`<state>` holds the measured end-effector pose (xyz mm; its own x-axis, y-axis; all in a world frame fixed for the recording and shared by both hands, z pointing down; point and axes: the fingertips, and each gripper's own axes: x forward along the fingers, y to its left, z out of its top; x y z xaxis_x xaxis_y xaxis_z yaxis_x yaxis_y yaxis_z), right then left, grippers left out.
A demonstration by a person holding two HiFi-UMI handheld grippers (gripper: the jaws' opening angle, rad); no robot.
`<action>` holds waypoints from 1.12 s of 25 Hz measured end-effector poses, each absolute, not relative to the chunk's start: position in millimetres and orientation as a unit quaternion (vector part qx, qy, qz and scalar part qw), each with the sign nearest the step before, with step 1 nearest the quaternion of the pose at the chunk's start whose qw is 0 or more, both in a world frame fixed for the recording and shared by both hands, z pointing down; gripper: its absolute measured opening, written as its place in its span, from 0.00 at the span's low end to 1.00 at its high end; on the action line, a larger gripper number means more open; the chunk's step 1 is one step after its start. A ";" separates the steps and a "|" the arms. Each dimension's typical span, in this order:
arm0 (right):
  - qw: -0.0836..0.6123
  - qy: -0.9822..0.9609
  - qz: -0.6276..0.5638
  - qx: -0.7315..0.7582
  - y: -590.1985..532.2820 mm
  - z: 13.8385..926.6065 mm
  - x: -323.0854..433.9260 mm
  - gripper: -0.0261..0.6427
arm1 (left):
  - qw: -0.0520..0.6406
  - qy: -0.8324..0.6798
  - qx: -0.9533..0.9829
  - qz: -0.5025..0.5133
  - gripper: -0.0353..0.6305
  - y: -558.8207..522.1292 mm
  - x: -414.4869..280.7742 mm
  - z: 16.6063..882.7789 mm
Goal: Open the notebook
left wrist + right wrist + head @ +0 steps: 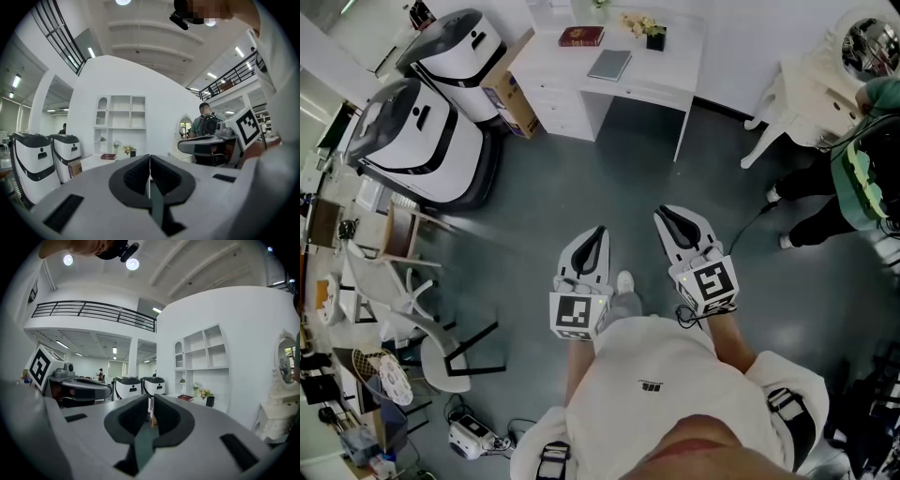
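Note:
The grey notebook point(609, 65) lies shut on a white desk point(666, 66) across the floor, far ahead of both grippers. A red book point(580, 37) and a pot of flowers point(645, 28) share the desk. I hold both grippers at waist height, pointing level toward the desk. The left gripper point(598, 232) has its jaws pressed together, empty point(150, 157). My right gripper point(667, 217) is shut but for a thin slit, with nothing between the pads point(151, 398). The red book point(108, 156) point(186, 398) shows small in both gripper views; the notebook cannot be made out there.
Two white-and-black machines point(455, 47) point(408, 141) and a cardboard box point(511, 94) stand left of the desk. White chairs point(394, 281) and clutter line the left side. A person point(853, 178) stands at the right by a white chair point(806, 94). Grey floor lies between me and the desk.

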<state>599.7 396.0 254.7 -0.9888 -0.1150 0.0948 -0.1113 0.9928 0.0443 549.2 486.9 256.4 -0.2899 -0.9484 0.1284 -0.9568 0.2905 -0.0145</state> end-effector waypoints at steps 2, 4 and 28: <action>0.049 -0.997 -0.022 0.058 388.7 253.1 581.8 0.07 | 0.045 -0.801 0.596 0.042 0.05 479.0 530.2 253.9; 0.048 -0.997 -0.024 0.058 382.5 252.7 562.5 0.07 | 0.044 -0.801 0.596 0.042 0.05 471.9 509.2 252.8; 0.061 -0.994 -0.034 0.085 318.7 253.5 401.5 0.07 | 0.039 -0.784 0.619 0.037 0.05 403.2 341.0 250.7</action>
